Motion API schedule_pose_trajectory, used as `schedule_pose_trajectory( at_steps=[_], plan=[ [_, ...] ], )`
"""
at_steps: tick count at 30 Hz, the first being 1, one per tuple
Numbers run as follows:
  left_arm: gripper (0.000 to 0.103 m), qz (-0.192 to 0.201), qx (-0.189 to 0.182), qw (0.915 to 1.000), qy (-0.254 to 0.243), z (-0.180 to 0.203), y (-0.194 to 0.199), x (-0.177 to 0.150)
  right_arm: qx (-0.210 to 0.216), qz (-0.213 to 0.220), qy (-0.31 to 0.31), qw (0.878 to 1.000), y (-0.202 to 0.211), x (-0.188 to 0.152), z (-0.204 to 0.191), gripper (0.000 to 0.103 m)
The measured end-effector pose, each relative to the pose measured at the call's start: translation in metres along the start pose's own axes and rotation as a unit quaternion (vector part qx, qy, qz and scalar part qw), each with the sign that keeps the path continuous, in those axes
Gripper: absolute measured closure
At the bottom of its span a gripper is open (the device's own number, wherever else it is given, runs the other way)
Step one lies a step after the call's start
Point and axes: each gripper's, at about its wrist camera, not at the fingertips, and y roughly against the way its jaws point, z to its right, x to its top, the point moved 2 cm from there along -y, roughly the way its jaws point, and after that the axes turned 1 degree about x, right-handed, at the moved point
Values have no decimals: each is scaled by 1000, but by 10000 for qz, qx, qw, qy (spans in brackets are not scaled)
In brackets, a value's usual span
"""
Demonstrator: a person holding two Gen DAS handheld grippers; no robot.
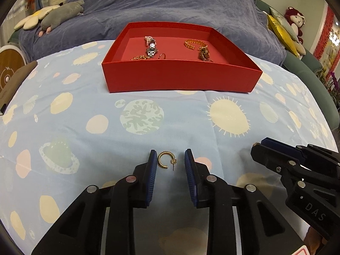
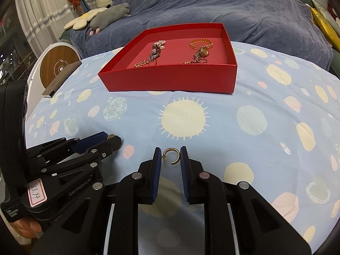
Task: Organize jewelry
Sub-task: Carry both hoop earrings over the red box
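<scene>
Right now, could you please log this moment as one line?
left gripper open around gold hoop earring | right gripper brackets second earring, grip unclear | red box holds other jewelry

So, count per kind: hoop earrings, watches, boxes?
Hoop earrings: 2, one between each gripper's fingers
Watches: 2, silver and gold, both in the box
Red box: 1
Total: 5

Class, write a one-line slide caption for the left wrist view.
Open left tool straddles a gold hoop earring on the cloth, red box beyond.
</scene>
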Motion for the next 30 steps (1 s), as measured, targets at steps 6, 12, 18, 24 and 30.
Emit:
schedule_pose_trajectory(
  at_steps=[6, 12, 18, 24, 30],
  plan=[
    [87, 39, 93, 9999, -60, 1, 0, -1, 2, 21, -24, 10000, 2, 1, 1, 86],
    [88, 34, 44, 10000, -24, 1, 2, 0, 14, 60, -37, 10000, 4, 3, 1, 86],
    [88, 53, 29, 10000, 26, -1, 7, 2, 59, 86, -3, 9999, 4, 7, -3, 86],
    [88, 71, 35, 9999, 85, -4, 11, 7, 108, 115, 40, 9999, 4, 9, -10, 86],
    [88, 251, 32, 9995, 166, -11, 25, 19, 137, 234, 64, 9996, 11, 17, -14, 86]
  ],
)
